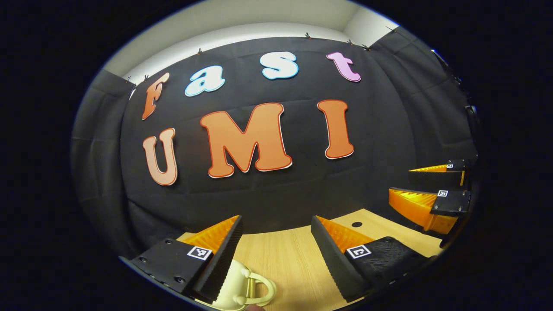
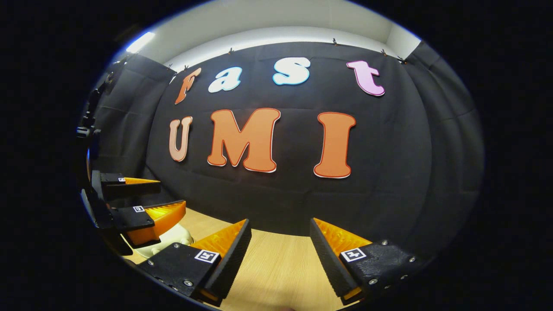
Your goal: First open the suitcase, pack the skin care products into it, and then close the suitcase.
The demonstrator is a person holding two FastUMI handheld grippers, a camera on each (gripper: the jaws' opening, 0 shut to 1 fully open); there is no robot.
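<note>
A cream rounded case with a looped handle, the suitcase point(image 1: 236, 280) as far as I can tell, lies on the wooden table at the bottom of the left gripper view, partly under my left finger. My left gripper point(image 1: 276, 220) hangs above it, open, nothing between its fingers. My right gripper point(image 2: 280, 221) is open too, over bare wood. In the right gripper view the left gripper point(image 2: 173, 193) sits at the left edge with the cream suitcase point(image 2: 173, 236) just below it. The right gripper point(image 1: 399, 181) shows at the right of the left gripper view, fingers apart.
The light wooden table point(image 1: 293, 259) runs up to the black cloth wall close ahead. A small round hole point(image 1: 357, 224) is in the tabletop near the back right. Bare wood point(image 2: 276, 263) lies between the right gripper's fingers.
</note>
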